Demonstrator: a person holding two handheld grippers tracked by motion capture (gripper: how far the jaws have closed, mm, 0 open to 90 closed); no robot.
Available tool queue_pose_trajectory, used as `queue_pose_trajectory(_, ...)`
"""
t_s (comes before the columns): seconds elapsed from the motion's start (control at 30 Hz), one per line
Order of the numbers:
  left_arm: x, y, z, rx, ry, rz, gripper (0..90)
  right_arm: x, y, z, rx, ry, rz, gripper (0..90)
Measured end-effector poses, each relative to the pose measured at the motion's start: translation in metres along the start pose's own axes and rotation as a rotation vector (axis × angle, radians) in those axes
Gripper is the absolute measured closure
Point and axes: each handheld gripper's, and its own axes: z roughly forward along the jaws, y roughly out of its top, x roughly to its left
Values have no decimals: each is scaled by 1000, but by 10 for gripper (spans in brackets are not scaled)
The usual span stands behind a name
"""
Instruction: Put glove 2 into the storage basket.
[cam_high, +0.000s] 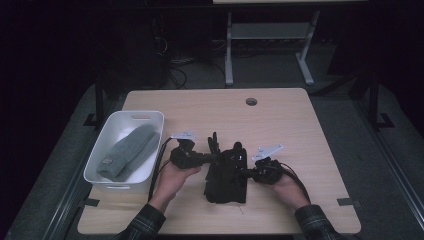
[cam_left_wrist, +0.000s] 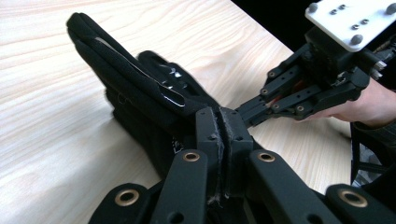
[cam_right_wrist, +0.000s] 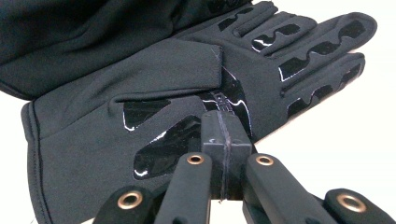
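Your left gripper (cam_left_wrist: 223, 135) and right gripper (cam_right_wrist: 227, 140), fingers pressed together, meet at the black gloves (cam_high: 226, 175) mid-tabletop (cam_high: 280, 120); the high view adds a grey hat (cam_high: 127, 152) in a white bin (cam_high: 102, 145).

Black glove (cam_right_wrist: 140, 93), glossy black wavy palm patches; grey hat (cam_high: 128, 151); white bin (cam_high: 100, 145).

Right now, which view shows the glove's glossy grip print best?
The right gripper view: the black glove lies palm-up and close, its shiny patches on palm and fingers sharp. The left gripper view shows its edge with a few glints. In the high view it is a dark shape between the claws.
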Motion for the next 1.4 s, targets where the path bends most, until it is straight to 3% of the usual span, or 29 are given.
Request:
queue_pose_trajectory(0.47,-3,1,22,39,7,13,869,11,21,25,-15,38,-26,900)
queue_pose_trajectory(0.77,-2,0,35,50,-2,15,842,15,23,28,-29,35,-34,897)
queue_pose_trajectory(0.93,-6,1,34,38,-6,37,809,7,21,12,-63,6,-10,802)
queue_pose_trajectory(1.0,-8,1,33,48,-11,51,864,3,18,6,-70,-14,-4,749)
queue_pose_trajectory(1.13,-17,-2,33,84,1,91,894,-3,12,-7,-75,-55,9,617)
queue_pose_trajectory(1.2,-22,-5,35,102,-2,108,894,-7,6,-14,-71,-76,11,497)
queue_pose_trajectory(1.3,-27,-8,43,134,4,129,894,-17,-6,-23,-54,-126,40,359)
queue_pose_trajectory(1.4,-30,-13,53,176,2,142,894,-31,-20,-34,-50,-161,82,298)
